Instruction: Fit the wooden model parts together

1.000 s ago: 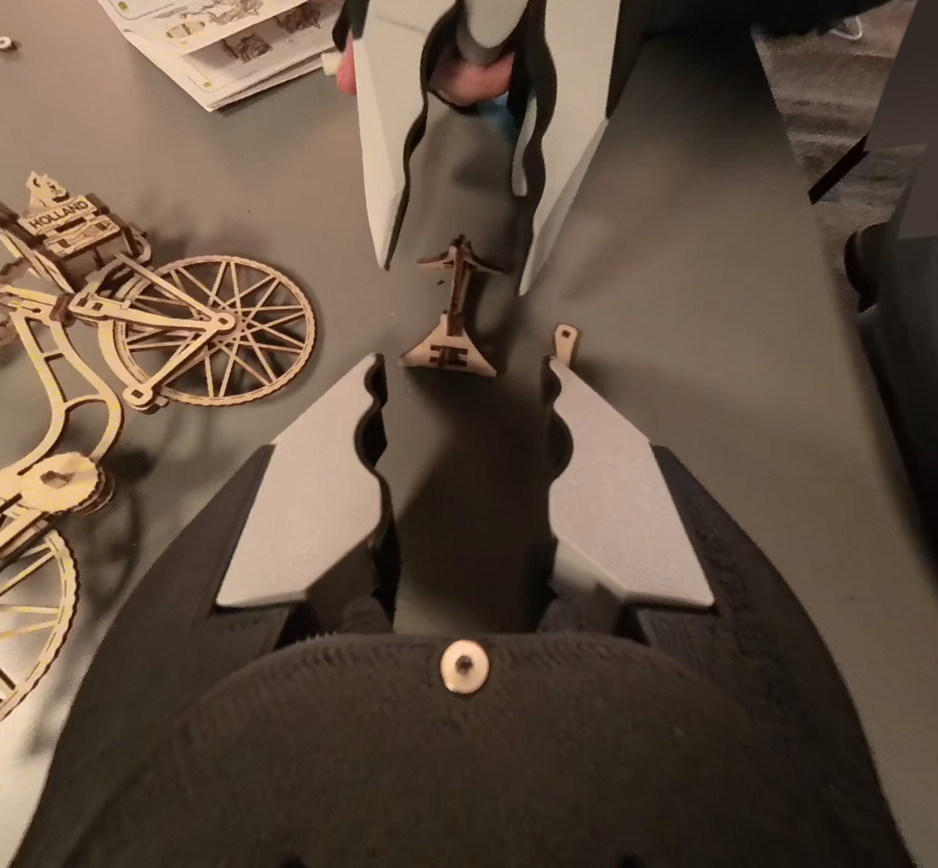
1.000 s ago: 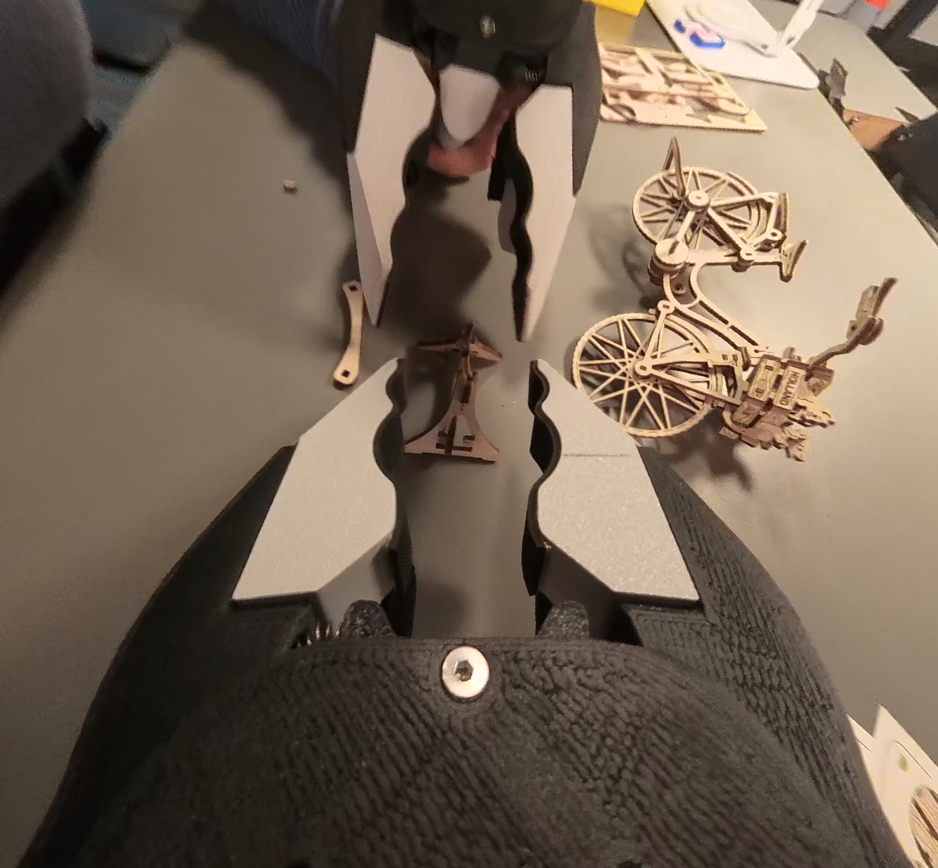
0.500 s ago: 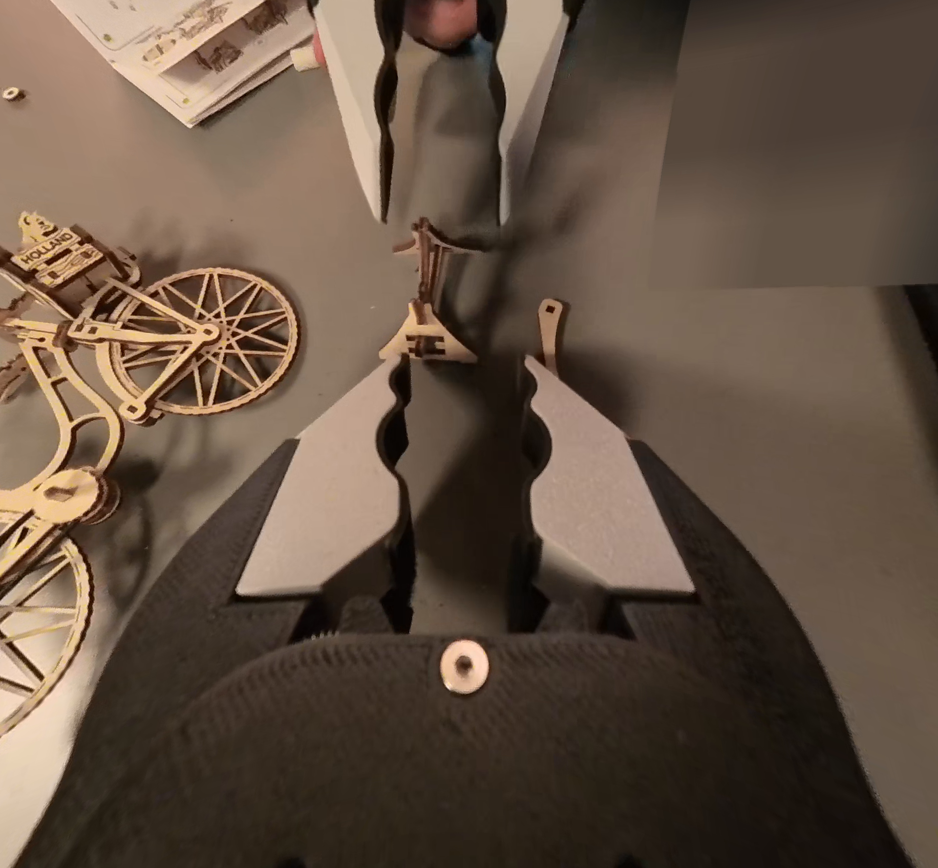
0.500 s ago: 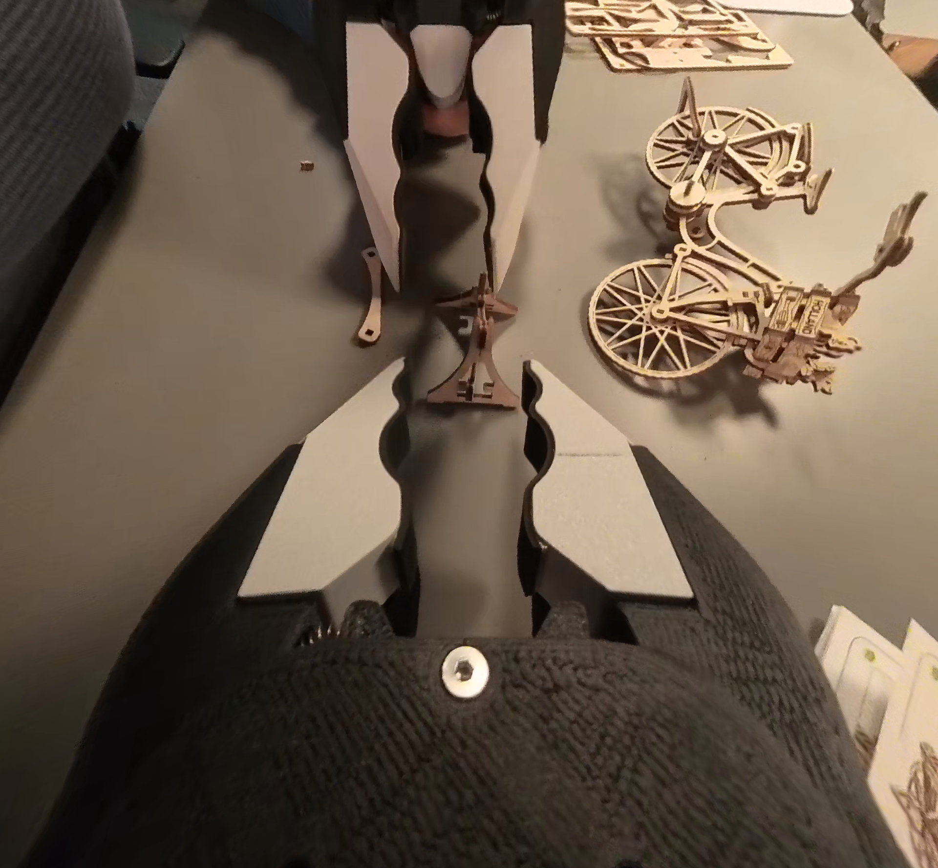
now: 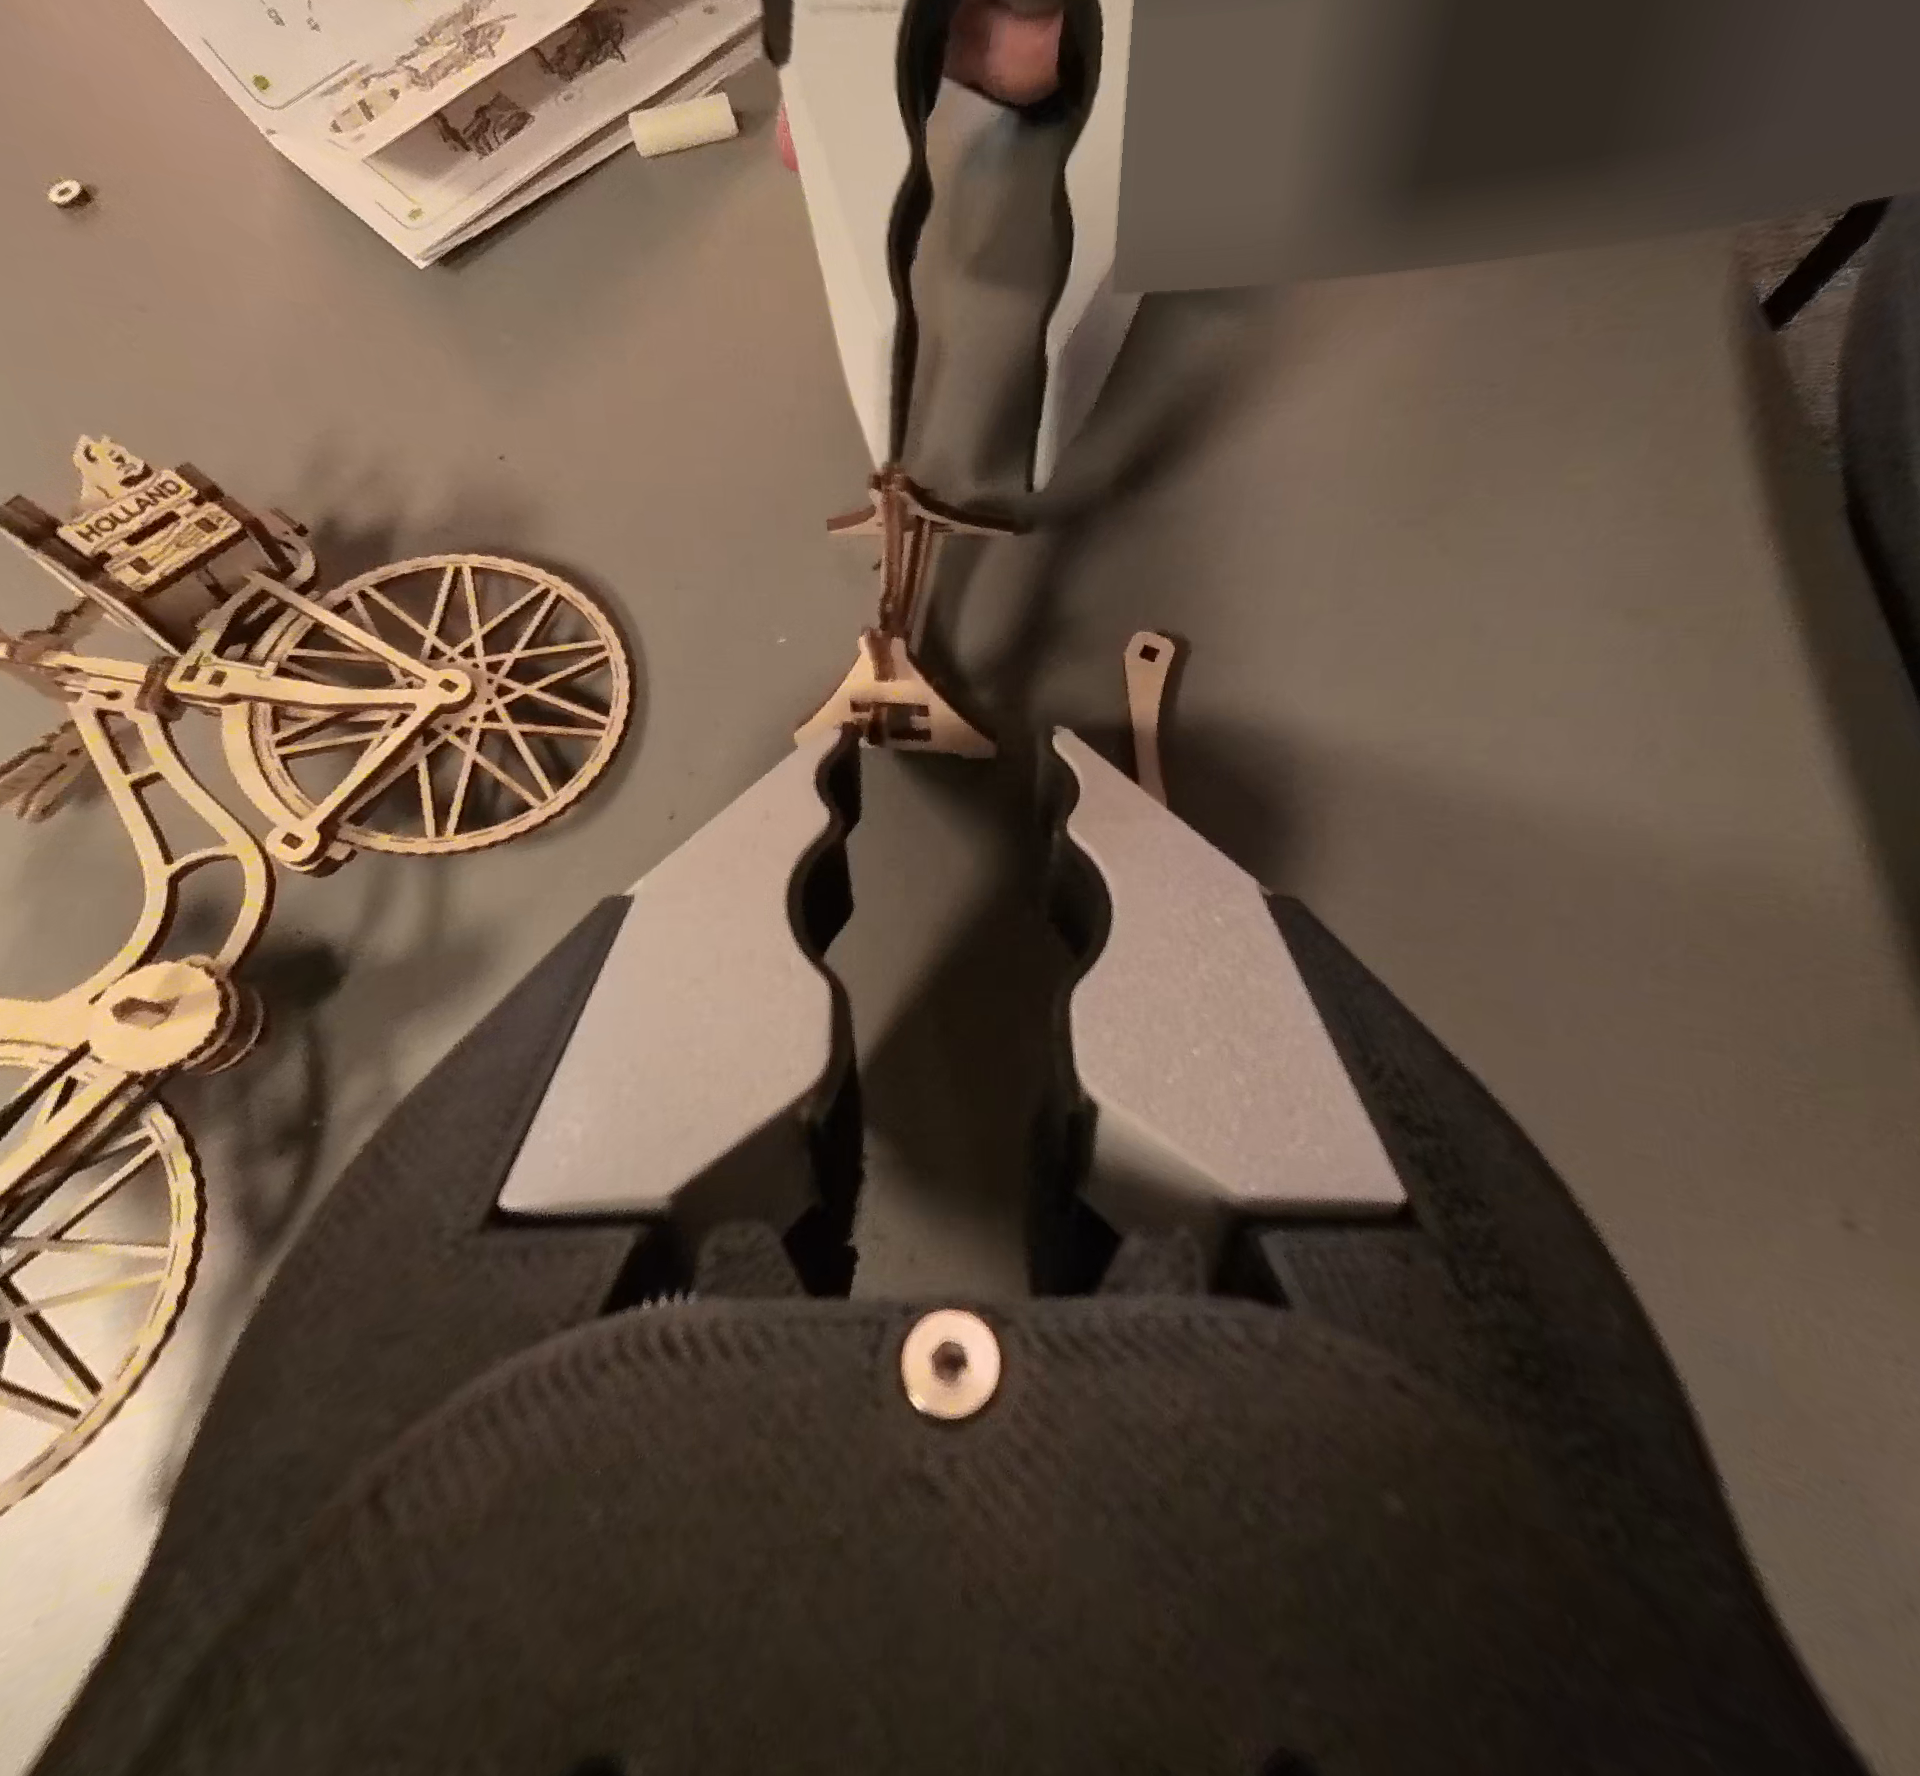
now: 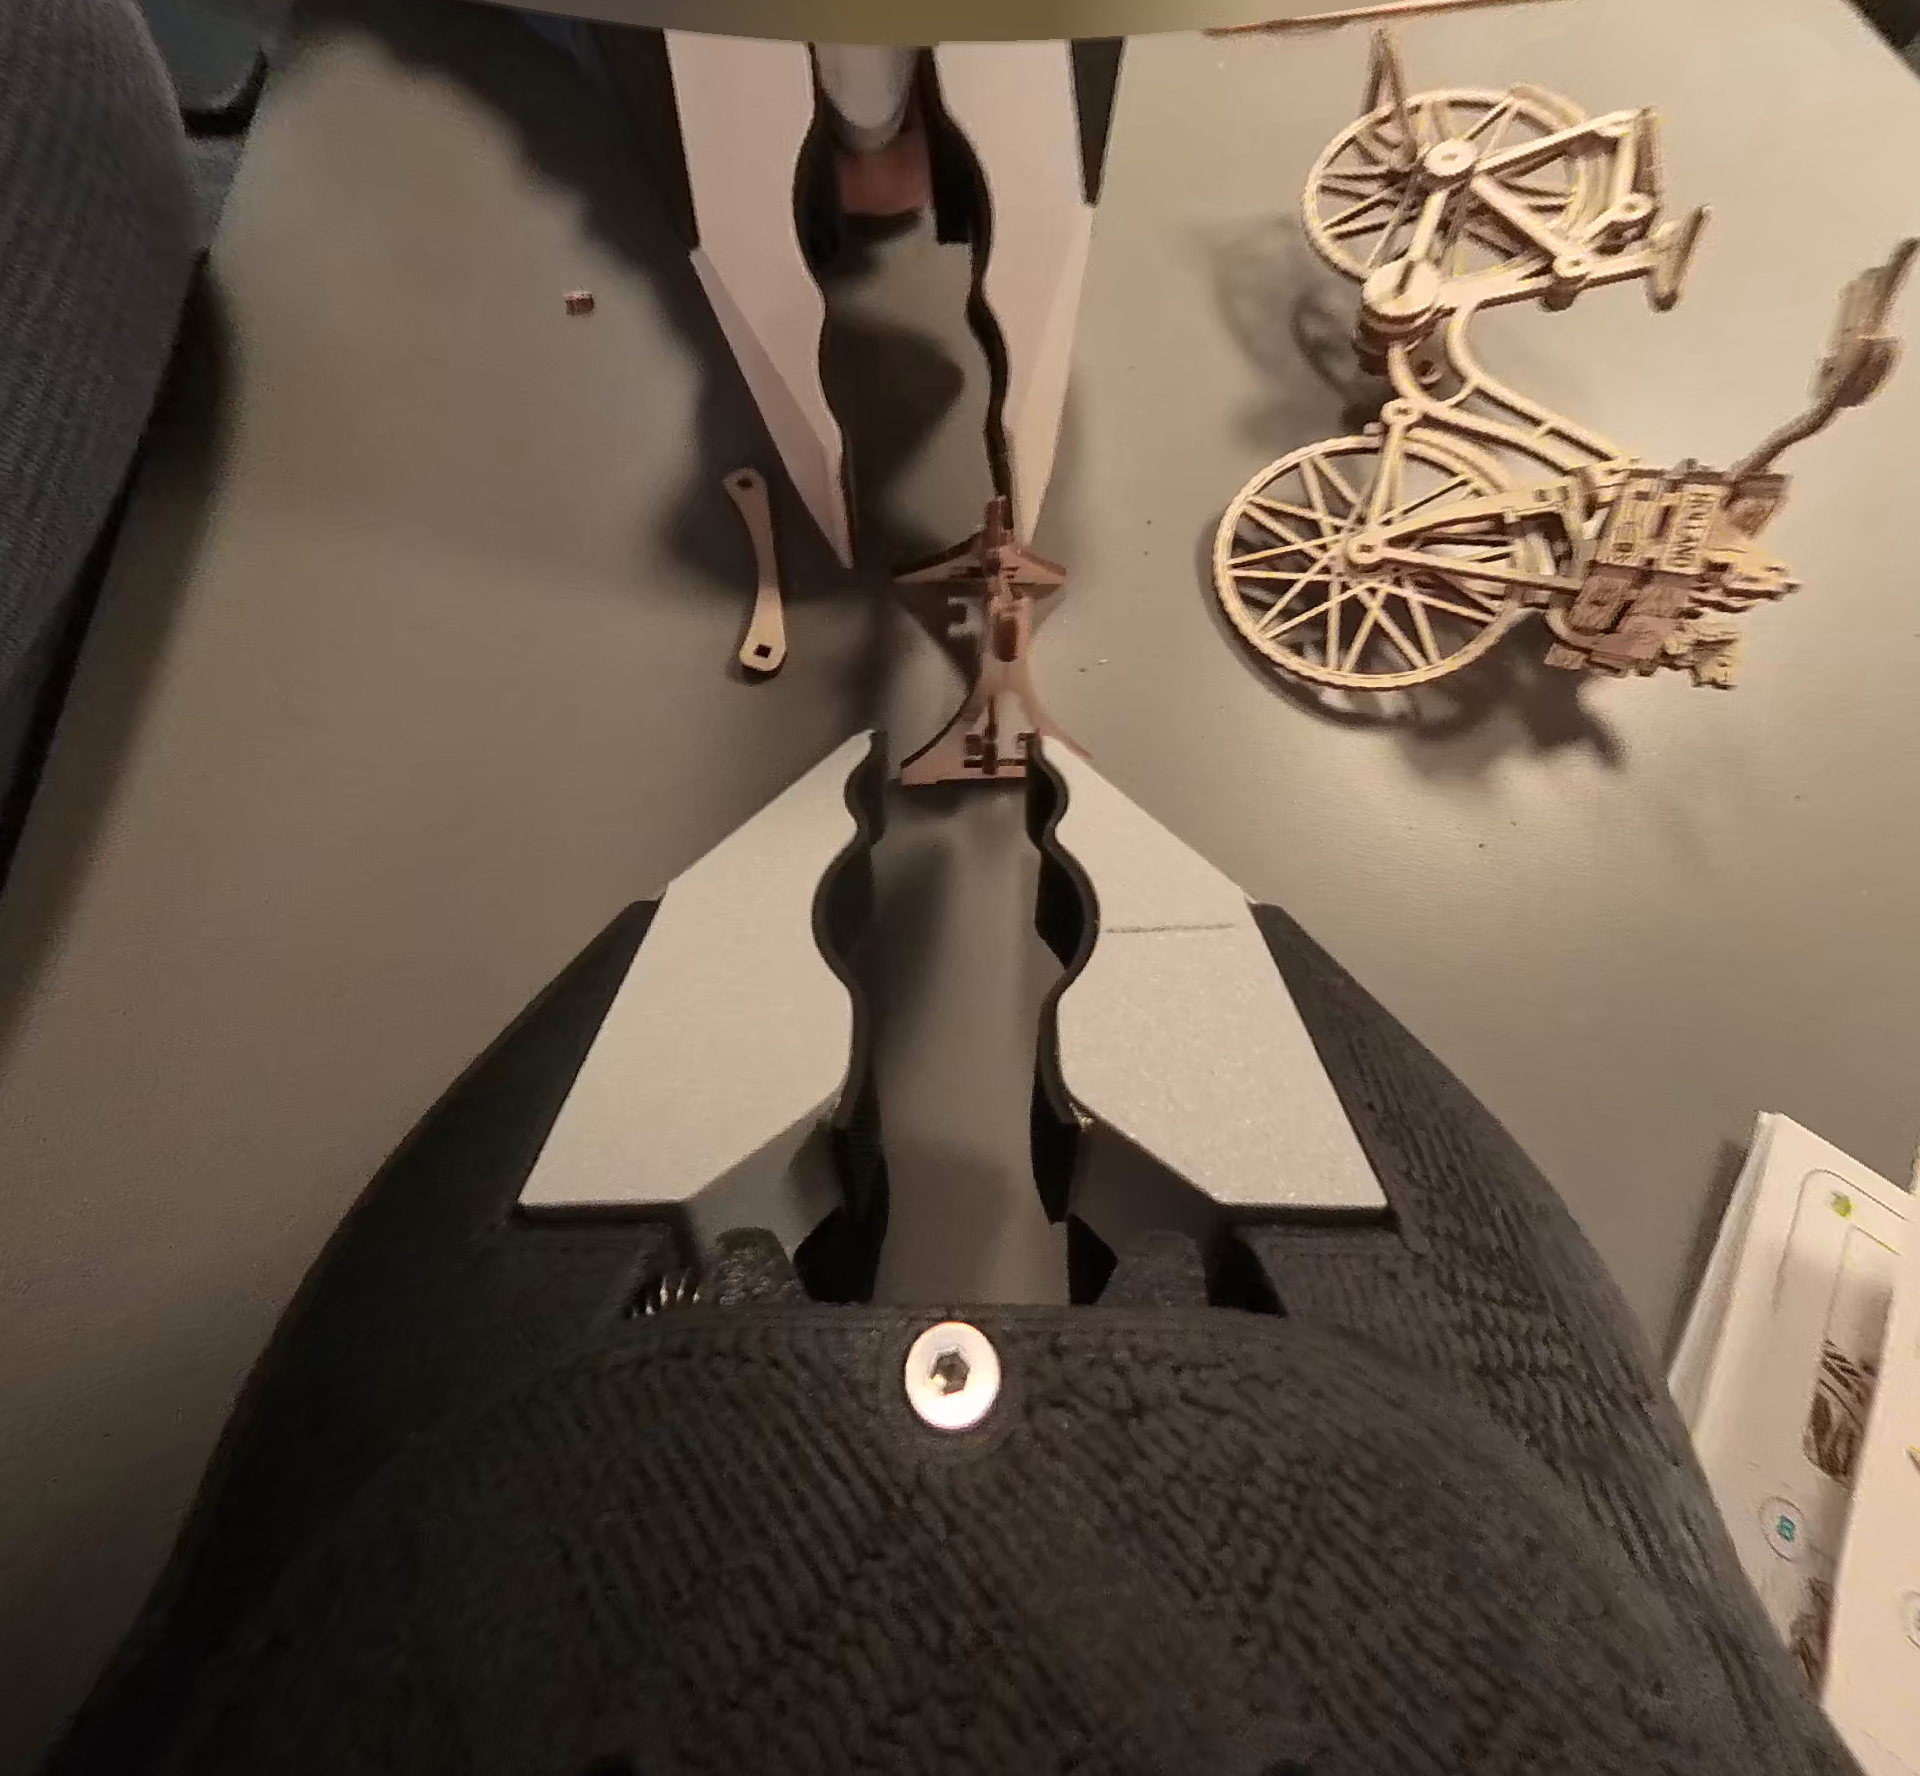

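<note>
We cannot see the upper part of either view: a blurred patch covers the top right of the left wrist view and the top of the right wrist view. The stack of white printed instruction sheets (image 5: 436,33) runs off the top edge, and again off the right edge in the right wrist view (image 6: 1808,1414). The pale laser-cut wooden bicycle model (image 5: 260,718) lies flat on the grey tabletop (image 5: 1455,687) and is cut off at the left edge; the right wrist view shows it whole (image 6: 1475,469), its handlebar end blurred. A small ring-shaped bit (image 5: 69,193) and a tiny dark block (image 6: 580,303) are too small for us to name. A short white cylinder (image 5: 683,128) lies beside the sheets.

A thin curved wooden strip with a square hole (image 5: 1148,698) lies flat just beside the left gripper (image 5: 951,739), partly behind one finger.

The small brown wooden sub-assembly with flared ends (image 5: 899,646) lies on the tabletop between the two grippers, which face each other. The left gripper's jaws stand apart, their tips at its near flared end. The right gripper (image 6: 951,750) likewise has its jaws apart, tips at the opposite flared end (image 6: 982,656). Whether any tip touches the wood, we cannot tell.
</note>
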`<state>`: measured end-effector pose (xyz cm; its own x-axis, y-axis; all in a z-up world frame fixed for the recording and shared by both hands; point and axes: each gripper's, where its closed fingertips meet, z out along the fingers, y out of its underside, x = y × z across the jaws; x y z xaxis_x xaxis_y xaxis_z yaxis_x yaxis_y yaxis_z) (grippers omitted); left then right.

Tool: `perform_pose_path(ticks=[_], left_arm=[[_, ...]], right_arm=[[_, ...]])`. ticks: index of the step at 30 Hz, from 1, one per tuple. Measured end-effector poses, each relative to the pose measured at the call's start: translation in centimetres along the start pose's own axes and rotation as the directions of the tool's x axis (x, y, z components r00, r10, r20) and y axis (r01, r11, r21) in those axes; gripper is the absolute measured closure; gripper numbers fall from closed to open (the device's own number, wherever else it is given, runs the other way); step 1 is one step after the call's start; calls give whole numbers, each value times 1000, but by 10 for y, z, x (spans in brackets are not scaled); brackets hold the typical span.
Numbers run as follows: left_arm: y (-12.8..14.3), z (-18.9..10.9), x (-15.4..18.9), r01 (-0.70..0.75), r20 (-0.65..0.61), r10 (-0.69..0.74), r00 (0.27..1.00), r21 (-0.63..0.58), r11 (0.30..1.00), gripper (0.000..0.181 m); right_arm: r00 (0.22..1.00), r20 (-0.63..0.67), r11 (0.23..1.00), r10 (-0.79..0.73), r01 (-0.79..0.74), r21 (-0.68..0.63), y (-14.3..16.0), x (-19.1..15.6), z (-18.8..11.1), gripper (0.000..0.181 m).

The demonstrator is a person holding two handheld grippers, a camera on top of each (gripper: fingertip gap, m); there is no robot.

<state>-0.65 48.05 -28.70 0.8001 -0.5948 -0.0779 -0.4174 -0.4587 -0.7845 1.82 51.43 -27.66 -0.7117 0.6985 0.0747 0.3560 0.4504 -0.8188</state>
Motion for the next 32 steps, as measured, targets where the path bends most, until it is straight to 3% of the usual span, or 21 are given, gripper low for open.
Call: perform_pose_path(ticks=[32], left_arm=[[-3,2,-6,-18,103,18,995,-1,1000,152]], right_arm=[[999,-23,999,-28,27,-42,4,0,4,160]])
